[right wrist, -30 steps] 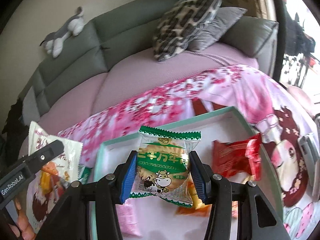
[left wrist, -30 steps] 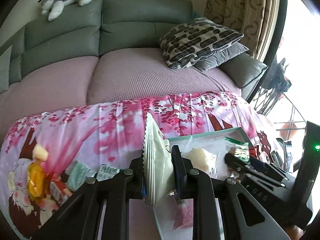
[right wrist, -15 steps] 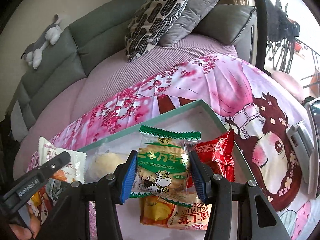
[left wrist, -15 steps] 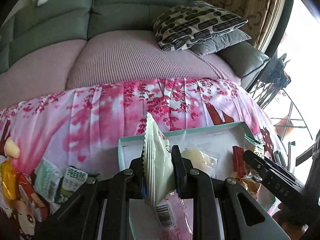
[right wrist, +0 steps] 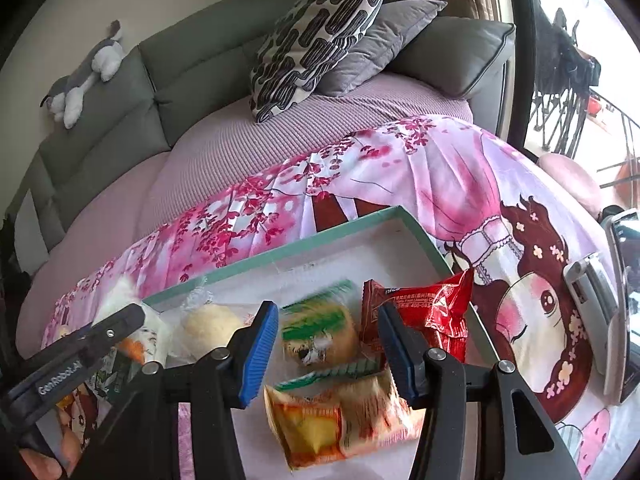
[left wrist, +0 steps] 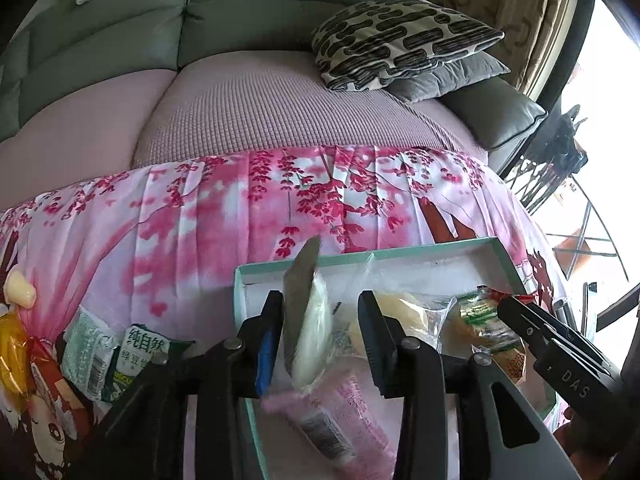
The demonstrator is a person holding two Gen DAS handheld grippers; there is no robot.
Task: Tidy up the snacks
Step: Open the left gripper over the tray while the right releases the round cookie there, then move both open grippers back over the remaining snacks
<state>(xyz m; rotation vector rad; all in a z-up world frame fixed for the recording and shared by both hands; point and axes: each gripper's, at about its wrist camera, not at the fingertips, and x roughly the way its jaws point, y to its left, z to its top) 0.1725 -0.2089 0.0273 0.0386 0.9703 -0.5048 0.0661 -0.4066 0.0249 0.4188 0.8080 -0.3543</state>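
Note:
A shallow teal-rimmed tray (left wrist: 400,250) lies on the pink floral cloth. My left gripper (left wrist: 320,300) hangs over the tray's left end with its jaws opening. The white snack packet (left wrist: 306,320) is blurred between them, tipping, with a gap to the right pad. My right gripper (right wrist: 328,312) is open over the tray's (right wrist: 320,236) middle. The green cookie packet (right wrist: 320,332) is blurred and loose between its fingers. In the tray lie a red packet (right wrist: 424,312), an orange packet (right wrist: 336,420), a pale bun packet (right wrist: 208,328) and a pink packet (left wrist: 340,420).
Loose snacks lie on the cloth left of the tray: green-and-white packets (left wrist: 140,356) and a yellow one (left wrist: 12,352). A grey handheld device (right wrist: 592,292) lies on the cloth at the right. Behind are the sofa, pillows (left wrist: 400,40) and a plush toy (right wrist: 84,76).
The left jaws have spread and the white packet, clamped upright before, now tips loose. The green packet has slipped down out of the right pads. Both grippers came lower over the tray.

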